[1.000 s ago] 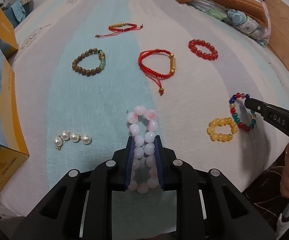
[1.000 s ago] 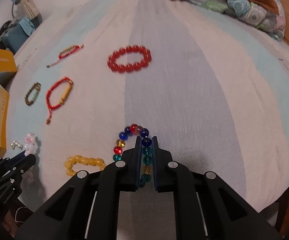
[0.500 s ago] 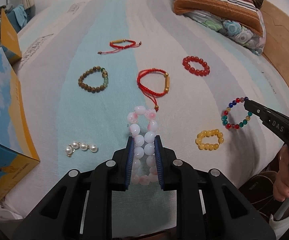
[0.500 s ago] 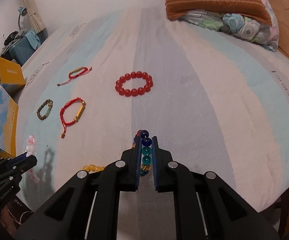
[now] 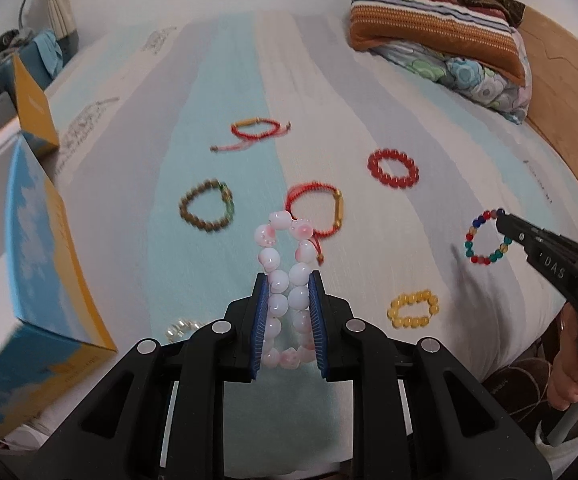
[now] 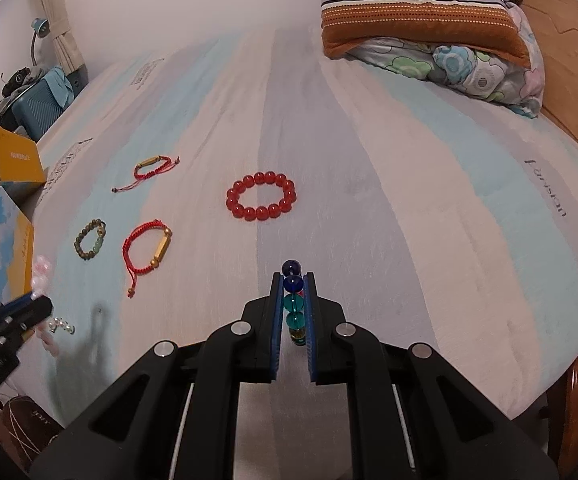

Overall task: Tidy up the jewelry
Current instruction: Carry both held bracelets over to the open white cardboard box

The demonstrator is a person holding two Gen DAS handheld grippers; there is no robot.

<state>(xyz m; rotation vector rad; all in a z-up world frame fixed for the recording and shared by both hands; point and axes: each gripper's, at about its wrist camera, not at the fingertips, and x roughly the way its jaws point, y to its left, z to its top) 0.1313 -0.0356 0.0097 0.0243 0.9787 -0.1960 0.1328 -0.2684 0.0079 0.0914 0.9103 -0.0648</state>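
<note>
Beads fill both tools: our left gripper (image 5: 288,300) clamps the pink-and-white round-bead bracelet (image 5: 287,276) above the striped bedsheet (image 5: 217,248); our right gripper (image 6: 293,300) pinches the multicoloured glass-bead bracelet (image 6: 292,304), lifted at right.

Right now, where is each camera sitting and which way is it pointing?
Left wrist: on the left gripper, facing along the bed; shows its fingers clamping the pink bead bracelet, plus the right gripper and hand.
Right wrist: on the right gripper, facing the pillows; fingers clamp the multicolored bead bracelet.
Shared: red bead bracelet.
</note>
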